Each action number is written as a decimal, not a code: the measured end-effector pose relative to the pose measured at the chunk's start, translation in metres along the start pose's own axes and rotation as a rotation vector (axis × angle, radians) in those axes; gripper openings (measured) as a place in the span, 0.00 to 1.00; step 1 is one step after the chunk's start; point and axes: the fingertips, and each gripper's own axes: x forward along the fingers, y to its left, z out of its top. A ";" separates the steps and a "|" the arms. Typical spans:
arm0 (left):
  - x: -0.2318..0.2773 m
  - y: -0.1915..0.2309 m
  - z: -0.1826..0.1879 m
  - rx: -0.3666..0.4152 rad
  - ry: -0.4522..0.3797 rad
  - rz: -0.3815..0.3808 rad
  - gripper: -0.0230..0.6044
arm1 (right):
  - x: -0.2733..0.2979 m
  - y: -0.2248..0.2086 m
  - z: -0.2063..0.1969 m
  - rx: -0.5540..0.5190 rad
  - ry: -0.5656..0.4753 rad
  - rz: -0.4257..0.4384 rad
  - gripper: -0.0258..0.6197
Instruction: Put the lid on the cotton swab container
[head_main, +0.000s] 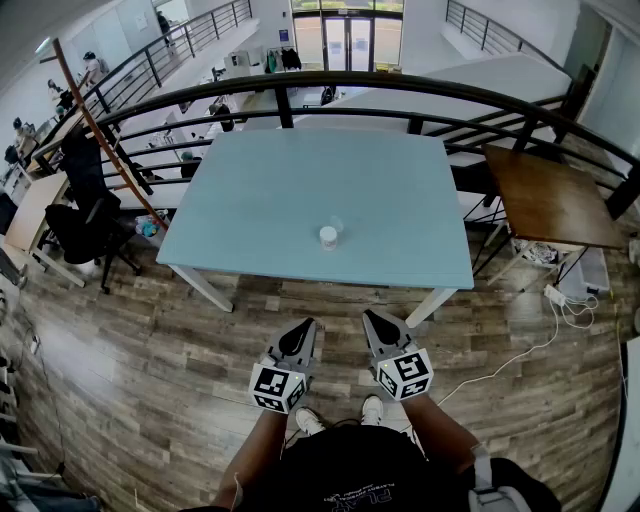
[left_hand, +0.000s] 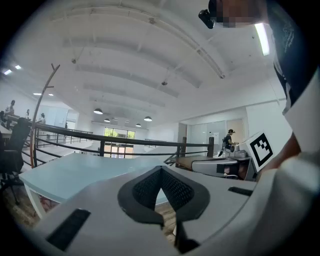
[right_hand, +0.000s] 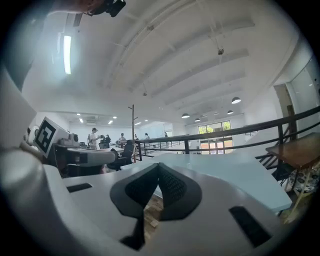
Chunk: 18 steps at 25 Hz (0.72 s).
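While I am holding the left gripper (head_main: 306, 325) and right gripper (head_main: 372, 316) over the floor (head_main: 150, 350), both are clenching nothing. The cotton swab container (head_main: 328, 237) is standing on the tabletop (head_main: 260, 200).

A small round white pot of cotton swabs (head_main: 328, 237) stands upright on a pale blue rectangular table top (head_main: 260, 200). It is in the near half of the table, roughly midway between the left and right edges, and well clear of every edge. From above, its top shows as a plain white disc. Just beyond it, slightly to the right, lies a small clear plastic piece (head_main: 338, 225), pale and see-through against the blue. The two lie separate, side by side; whether they touch cannot be told. The clear piece looks like the lid, though both are too small for any finer detail.
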 end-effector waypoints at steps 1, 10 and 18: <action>0.000 0.002 0.000 0.002 -0.001 -0.001 0.05 | 0.002 0.003 0.000 -0.004 -0.001 0.003 0.07; -0.008 0.016 -0.006 -0.003 -0.001 -0.014 0.05 | 0.014 0.025 -0.002 -0.037 0.010 0.009 0.07; -0.029 0.041 -0.011 -0.014 0.014 -0.041 0.05 | 0.024 0.046 -0.002 0.003 -0.030 -0.030 0.07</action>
